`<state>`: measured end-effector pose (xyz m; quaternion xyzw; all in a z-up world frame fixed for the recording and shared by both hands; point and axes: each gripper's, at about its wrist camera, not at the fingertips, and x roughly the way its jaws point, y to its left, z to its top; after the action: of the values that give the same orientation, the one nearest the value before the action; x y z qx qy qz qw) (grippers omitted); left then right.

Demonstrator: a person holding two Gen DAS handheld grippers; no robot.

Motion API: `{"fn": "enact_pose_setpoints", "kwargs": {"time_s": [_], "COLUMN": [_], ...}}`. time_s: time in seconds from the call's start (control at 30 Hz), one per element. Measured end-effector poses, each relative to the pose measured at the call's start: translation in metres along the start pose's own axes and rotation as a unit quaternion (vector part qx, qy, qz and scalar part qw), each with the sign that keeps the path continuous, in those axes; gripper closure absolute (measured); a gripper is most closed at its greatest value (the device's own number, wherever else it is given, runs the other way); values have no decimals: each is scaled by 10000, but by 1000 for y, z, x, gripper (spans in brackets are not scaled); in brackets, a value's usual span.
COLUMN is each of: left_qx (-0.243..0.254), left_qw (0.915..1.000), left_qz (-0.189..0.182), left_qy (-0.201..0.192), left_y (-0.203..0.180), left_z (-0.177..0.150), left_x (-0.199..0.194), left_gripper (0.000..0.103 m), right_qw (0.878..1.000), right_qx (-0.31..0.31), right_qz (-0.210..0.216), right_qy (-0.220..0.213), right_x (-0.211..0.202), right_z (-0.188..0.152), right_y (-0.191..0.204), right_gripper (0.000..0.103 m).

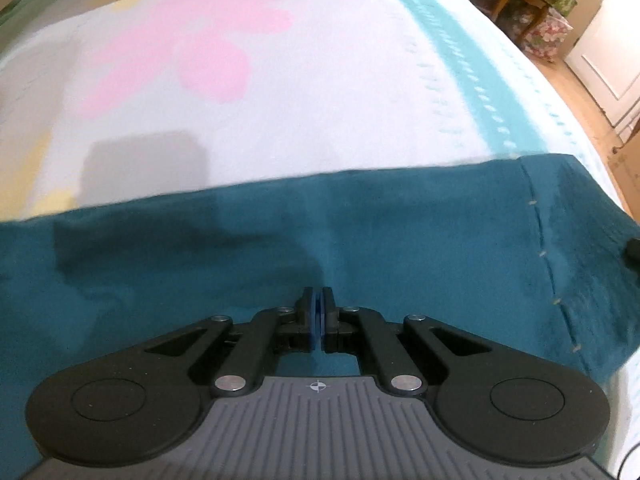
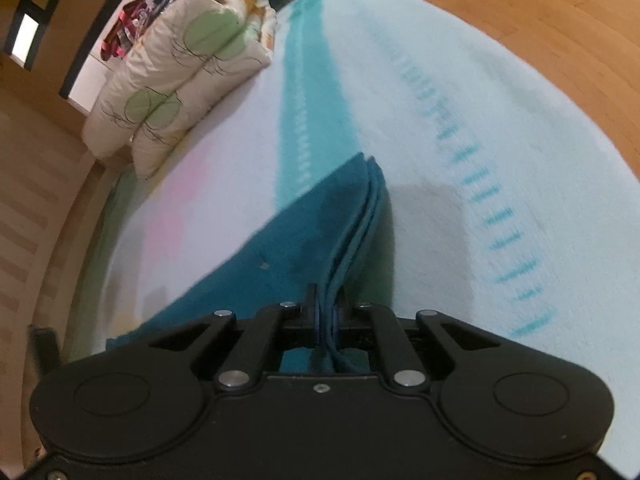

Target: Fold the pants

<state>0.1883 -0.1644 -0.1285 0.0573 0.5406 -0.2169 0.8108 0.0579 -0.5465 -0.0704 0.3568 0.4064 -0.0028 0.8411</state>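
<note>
Right gripper (image 2: 327, 312) is clamped on the stacked edges of the pants (image 2: 280, 248), several layers of teal cloth pinched between its pads, at the end of the pants nearest the teal stripe (image 2: 308, 120) of the blanket (image 2: 460, 100). Left gripper (image 1: 319, 312) hangs over the middle of the pants (image 1: 360, 232) with its jaws pressed together; whether any cloth is caught between the pads cannot be told, since only the blue pads show touching. Lying flat on the blanket, the pants stretch from the teal stripe (image 1: 460, 60) across toward the pink patch (image 1: 192, 52)

Several risks follow from this, as a judgement. With so many layers in the right grip, the lowest one may slip out when the end is lifted, leaving a crooked fold. If the left gripper has no cloth, only one end rises and the middle sags or drags, bunching the cloth. A pull away from the teal stripe may also tug the soft blanket along with the pants. The folded quilt (image 2: 172, 76), well beyond the pants, is no obstacle
</note>
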Motion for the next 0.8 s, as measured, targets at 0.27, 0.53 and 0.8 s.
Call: {"fn": "enact_pose_setpoints", "kwargs": {"time_s": [0.27, 0.53, 0.8], "left_qx": [562, -238, -605], "left_qw": [9983, 9989, 9956], "left_qz": [78, 369, 644], "left_qy": [-94, -175, -301], "left_y": [-19, 70, 148], "left_z": [-13, -27, -74], "left_x": [2, -46, -85], "left_gripper": [99, 99, 99], "right_qw": [9991, 9958, 9861], "right_qx": [-365, -909, -1218], "right_qz": [-203, 108, 1048], "right_qy": [8, 2, 431], "right_x": [10, 6, 63], "right_z": [15, 8, -42], "right_y": [51, 145, 260], "right_gripper": [89, 89, 89]}}
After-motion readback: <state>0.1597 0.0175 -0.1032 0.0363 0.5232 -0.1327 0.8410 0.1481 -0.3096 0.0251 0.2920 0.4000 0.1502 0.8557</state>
